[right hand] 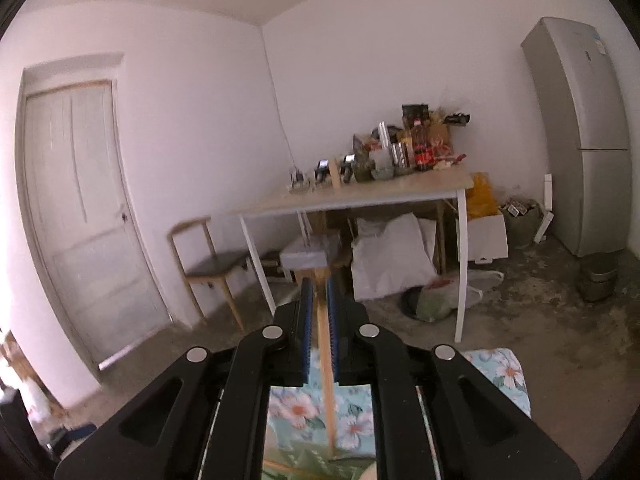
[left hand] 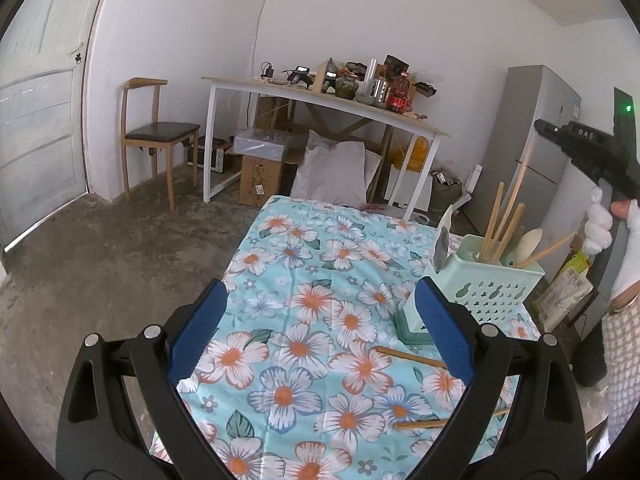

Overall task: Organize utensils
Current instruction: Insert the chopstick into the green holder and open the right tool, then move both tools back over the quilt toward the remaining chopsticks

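**Chopstick loose between the tongs above the holder**

The mint holder (left hand: 486, 280) stands on the flowered tabletop (left hand: 288, 280). It holds about six utensils, counted roughly. Two chopsticks (left hand: 408, 356) lie just beside it. The left tongs (left hand: 320, 340) are spread, empty. One chopstick (right hand: 325, 344) stands between the nearly closed right tongs (right hand: 320, 300); the grip looks slack, so it may slip and miss.

Wrist views, shared white desk (left hand: 320, 96)
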`<state>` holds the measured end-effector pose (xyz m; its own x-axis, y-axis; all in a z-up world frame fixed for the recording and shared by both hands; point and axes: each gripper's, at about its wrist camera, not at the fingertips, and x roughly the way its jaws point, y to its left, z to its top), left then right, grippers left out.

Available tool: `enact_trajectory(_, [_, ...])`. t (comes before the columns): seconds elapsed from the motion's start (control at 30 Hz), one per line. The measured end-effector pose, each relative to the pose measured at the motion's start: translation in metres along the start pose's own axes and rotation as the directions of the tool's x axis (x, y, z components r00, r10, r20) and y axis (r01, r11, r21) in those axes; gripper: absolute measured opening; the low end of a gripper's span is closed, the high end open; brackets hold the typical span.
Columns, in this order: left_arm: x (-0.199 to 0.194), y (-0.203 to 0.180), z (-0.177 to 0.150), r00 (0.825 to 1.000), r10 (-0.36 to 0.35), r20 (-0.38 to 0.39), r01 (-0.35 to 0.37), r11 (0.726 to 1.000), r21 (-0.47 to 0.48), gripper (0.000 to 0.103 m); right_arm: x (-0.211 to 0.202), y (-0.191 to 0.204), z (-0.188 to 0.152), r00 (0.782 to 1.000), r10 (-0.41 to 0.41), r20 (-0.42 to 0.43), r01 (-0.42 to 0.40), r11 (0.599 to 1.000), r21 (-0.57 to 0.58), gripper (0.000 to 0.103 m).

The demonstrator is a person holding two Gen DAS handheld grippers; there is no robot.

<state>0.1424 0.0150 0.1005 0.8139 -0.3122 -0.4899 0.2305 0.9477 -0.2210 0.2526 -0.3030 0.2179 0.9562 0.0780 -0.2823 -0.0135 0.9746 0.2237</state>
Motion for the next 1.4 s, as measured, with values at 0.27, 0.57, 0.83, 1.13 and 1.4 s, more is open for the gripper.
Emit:
enact_trajectory(0.27, [-0.006,-0.005,-0.002,1.000,-0.010,0.009,0.010,1.000,0.005,0.091,-0.034,-0.005,-0.001,1.000,0.001,0.031,-0.002,1.000,0.023,0.051])
enact_trajectory(0.57, [-0.031,-0.020,-0.005,0.998,-0.041,0.041,0.040,0.999,0.022,0.091,-0.113,-0.005,-0.024,0.996,-0.054,0.070,0.049,0.995,0.082,0.092])
enact_trajectory(0.83, [-0.049,-0.031,-0.034,0.999,-0.045,0.024,0.044,0.998,0.043,0.091,-0.152,0.002,-0.118,0.981,-0.149,-0.122,0.165,0.976,0.142,0.096])
enact_trajectory(1.13, [-0.056,-0.034,-0.080,0.995,-0.033,-0.095,0.042,0.995,0.094,0.091,-0.155,0.011,-0.240,0.860,-0.286,-0.422,0.357,0.929,0.099,0.096])
enact_trajectory(1.4, [-0.040,-0.037,-0.108,0.974,0.047,-0.223,-0.008,0.985,0.172,0.091,-0.138,0.019,-0.293,0.763,-0.366,-0.533,0.423,0.906,-0.016,0.096])
